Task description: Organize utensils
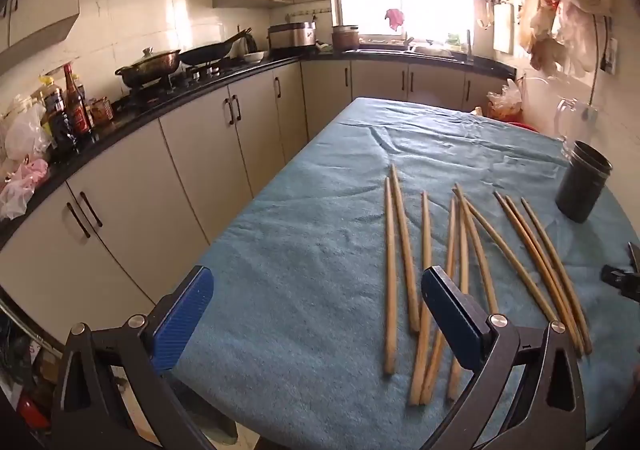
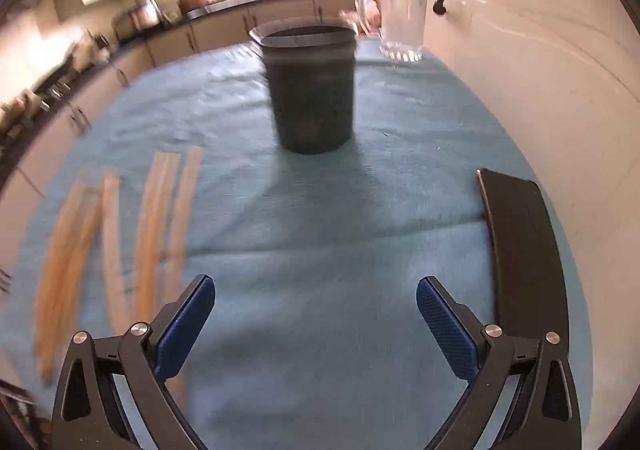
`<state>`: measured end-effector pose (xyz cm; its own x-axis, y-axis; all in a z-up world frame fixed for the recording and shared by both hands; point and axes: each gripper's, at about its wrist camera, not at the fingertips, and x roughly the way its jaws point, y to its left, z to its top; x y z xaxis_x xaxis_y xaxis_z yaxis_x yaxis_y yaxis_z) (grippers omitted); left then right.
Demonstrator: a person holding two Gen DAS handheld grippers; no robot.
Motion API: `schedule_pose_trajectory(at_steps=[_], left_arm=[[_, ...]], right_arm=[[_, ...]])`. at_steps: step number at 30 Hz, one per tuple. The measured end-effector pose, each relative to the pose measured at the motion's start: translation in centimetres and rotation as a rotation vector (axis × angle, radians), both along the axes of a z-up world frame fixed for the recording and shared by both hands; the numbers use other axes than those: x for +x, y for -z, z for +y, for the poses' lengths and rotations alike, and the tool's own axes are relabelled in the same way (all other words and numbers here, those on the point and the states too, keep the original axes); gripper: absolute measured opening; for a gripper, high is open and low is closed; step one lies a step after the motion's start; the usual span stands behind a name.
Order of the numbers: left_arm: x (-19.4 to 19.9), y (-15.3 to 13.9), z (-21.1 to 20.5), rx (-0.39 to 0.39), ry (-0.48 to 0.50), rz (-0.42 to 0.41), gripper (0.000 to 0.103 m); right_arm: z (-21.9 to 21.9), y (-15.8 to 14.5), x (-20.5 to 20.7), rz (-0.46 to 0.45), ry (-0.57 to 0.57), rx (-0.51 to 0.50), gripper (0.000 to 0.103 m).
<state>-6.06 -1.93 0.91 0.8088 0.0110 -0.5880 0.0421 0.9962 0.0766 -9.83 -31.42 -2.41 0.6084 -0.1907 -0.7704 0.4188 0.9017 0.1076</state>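
Several wooden chopsticks (image 1: 424, 270) lie spread on the blue cloth-covered table (image 1: 312, 234). They also show, blurred, at the left of the right wrist view (image 2: 116, 246). A dark cylindrical holder (image 1: 584, 186) stands upright at the table's right side; it stands straight ahead in the right wrist view (image 2: 310, 86). My left gripper (image 1: 316, 302) is open and empty above the table, just left of the chopsticks. My right gripper (image 2: 316, 310) is open and empty, short of the holder. Part of it shows at the right edge of the left wrist view (image 1: 624, 278).
A glass pitcher (image 2: 402, 22) stands behind the holder near the wall. A dark flat object (image 2: 520, 250) lies on the table's right side. Kitchen cabinets and a counter with pans (image 1: 152, 66) run along the left. The table's left edge drops off beside my left gripper.
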Motion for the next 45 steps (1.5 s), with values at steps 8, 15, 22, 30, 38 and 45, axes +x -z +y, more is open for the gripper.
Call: schedule_pose_trajectory(at_steps=[8,15,22,30,38,45], left_arm=[[-2.4,-0.5,-0.7,0.0,0.055,-0.032,0.103],[-5.6,-1.6,-1.3,0.008,0.103,-0.075,0.103],[-8.5,-2.8,-0.5,-0.013,0.107,-0.115,0.103],[-10.4,-4.0,0.3,-0.032,0.094,-0.159,0.103],[-10.0,-3.8,0.5,-0.03,0.08,-0.15,0.103],[-10.0,-3.8,0.6,-0.03,0.082,-0.147,0.103]], right_arm=[[7.5,-3.3,-6.2,-0.2,-0.109,-0.075,0.102],[10.6,-4.8,-8.4,-0.221,-0.154,-0.135,0.102],[12.3,-5.6,-10.8,-0.248,-0.18,-0.16,0.102],[13.0,-6.7,-12.8,-0.288,-0.167,-0.179,0.102],[13.6,-6.8,-12.7,-0.304,-0.181,-0.205,0.102],[13.3,-6.8,-12.9,-0.302,-0.171,-0.198,0.102]])
